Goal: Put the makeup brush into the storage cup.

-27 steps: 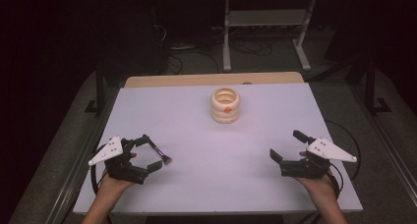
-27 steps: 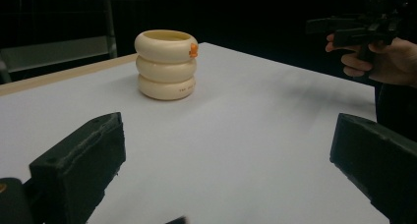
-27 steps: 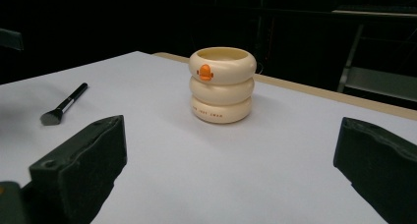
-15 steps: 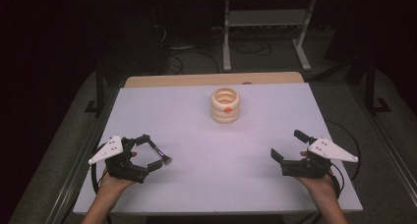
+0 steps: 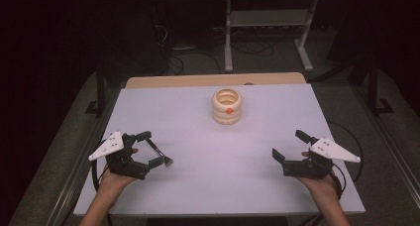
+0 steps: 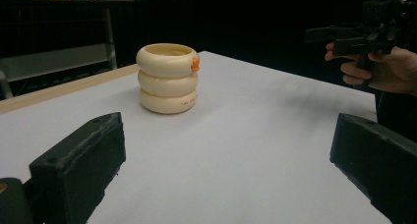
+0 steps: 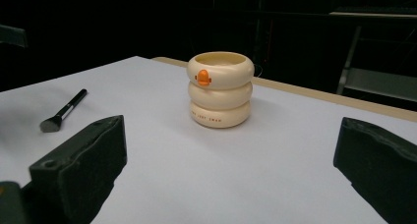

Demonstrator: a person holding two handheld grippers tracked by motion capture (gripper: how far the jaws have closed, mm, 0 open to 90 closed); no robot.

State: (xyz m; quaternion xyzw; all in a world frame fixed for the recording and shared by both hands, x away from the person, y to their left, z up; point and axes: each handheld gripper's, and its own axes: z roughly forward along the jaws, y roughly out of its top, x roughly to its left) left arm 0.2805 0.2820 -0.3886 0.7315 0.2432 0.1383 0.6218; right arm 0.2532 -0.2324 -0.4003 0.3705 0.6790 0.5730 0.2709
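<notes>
A cream cup [image 5: 227, 106] shaped like three stacked rings, with a small orange mark on its top ring, stands upright at the far middle of the white table [image 5: 178, 112]. It also stands ahead of the jaws as the cup [image 6: 167, 77] and the cup [image 7: 220, 88]. A small black brush [image 5: 159, 153] lies flat on the table by the jaw tips of my left gripper [image 5: 151, 149], which is open at the near left. My right gripper [image 5: 289, 145] is open at the near right. Nothing sits between the jaws of the left gripper [image 6: 226, 160] or the right gripper [image 7: 228, 160]. The brush [image 7: 63, 111] lies off to the left.
A wooden strip [image 5: 198, 81] runs along the table's far edge. Behind it a metal rack [image 5: 267, 23] stands on a dark floor with cables [image 5: 193, 62]. The other hand and its gripper [image 6: 356, 37] are at the upper right of the left gripper view.
</notes>
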